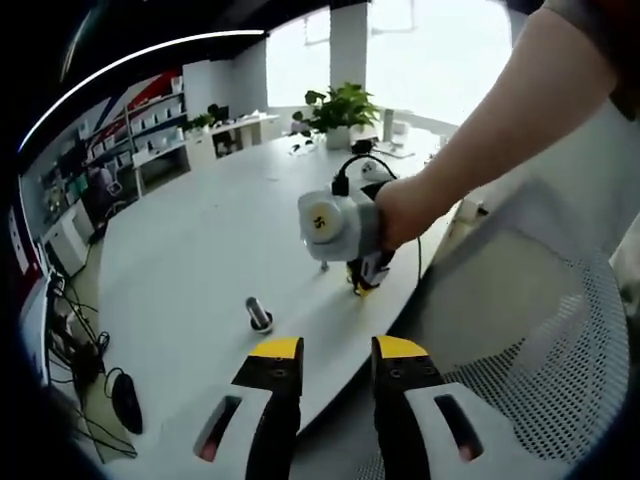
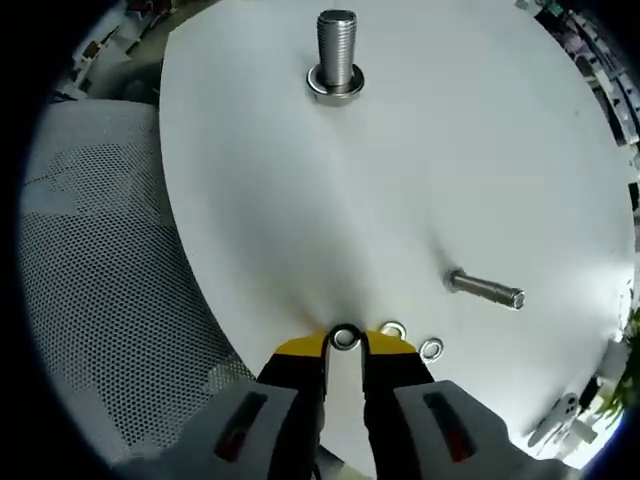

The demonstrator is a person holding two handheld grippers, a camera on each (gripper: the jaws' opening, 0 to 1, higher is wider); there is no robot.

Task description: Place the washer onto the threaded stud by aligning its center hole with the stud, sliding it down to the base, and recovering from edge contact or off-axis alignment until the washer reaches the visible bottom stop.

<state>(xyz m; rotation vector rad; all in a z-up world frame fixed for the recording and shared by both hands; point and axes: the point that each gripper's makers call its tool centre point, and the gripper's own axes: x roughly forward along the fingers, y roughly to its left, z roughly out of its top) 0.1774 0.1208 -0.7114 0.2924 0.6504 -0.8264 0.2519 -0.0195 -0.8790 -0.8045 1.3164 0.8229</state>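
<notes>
A small metal washer (image 2: 344, 337) sits between the yellow tips of my right gripper (image 2: 345, 347), which is shut on it at the near edge of the white table (image 2: 290, 200). Far ahead stands the upright threaded stud (image 2: 337, 45) with a flat ring at its base. In the left gripper view a hand holds that right gripper (image 1: 363, 283) nose-down on the table (image 1: 190, 240), and the stud (image 1: 258, 314) stands to its left. My left gripper (image 1: 338, 350) hovers off the table edge, open and holding nothing.
Two loose washers (image 2: 393, 329) (image 2: 431, 349) lie just right of the held one. A thinner bolt (image 2: 487, 289) (image 1: 324, 266) stands further right. A white mesh chair (image 2: 90, 250) (image 1: 540, 350) borders the table edge. A potted plant (image 1: 340, 105) and shelves sit far back.
</notes>
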